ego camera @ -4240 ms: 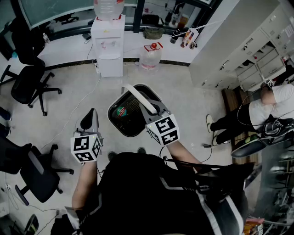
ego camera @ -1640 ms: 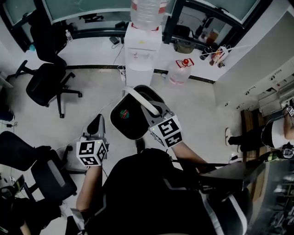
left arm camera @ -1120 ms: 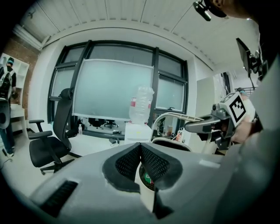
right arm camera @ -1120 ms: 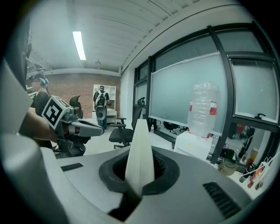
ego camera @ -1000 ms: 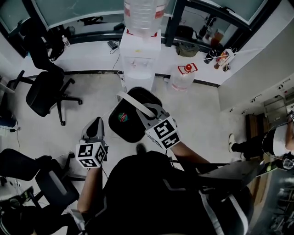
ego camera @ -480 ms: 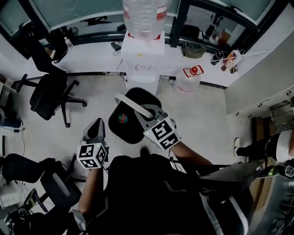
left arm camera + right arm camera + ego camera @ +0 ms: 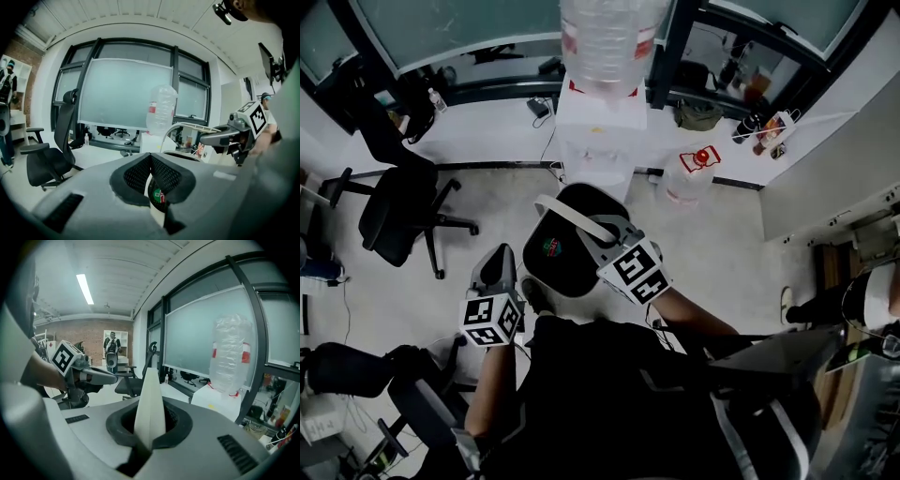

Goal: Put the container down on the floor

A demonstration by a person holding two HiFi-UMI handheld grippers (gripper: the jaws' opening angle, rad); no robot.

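Container: the black bucket-like container (image 7: 567, 274) hangs by its white handle (image 7: 570, 213) in front of the person. It looks clear of the floor, since the left tool's view meets its rim at about tool height.
Floor: the pale floor (image 7: 487, 192) lies open on the container's left. No set-down spot is marked.
Water dispenser: the white dispenser (image 7: 598, 141), with a clear bottle (image 7: 607, 37) on top, stands just beyond the container's far rim in the head view.
Office chair: a black chair (image 7: 394, 211) stands well apart to the left.
Right tool: the right tool (image 7: 605, 232) is clenched on the white handle, and its own view shows the strap pinched between the pads.
Left tool: the left tool (image 7: 495, 259) has its pads together on nothing and is held beside the container without touching it.
Progress: the container is lifted and carried. Lowering it to the floor and letting go of the handle are still to do.
Change: the dispenser now sits much closer to the container than in the earliest frame and fills more of the head view, so the person has walked toward it. The grip on the handle and the idle left tool look the same.
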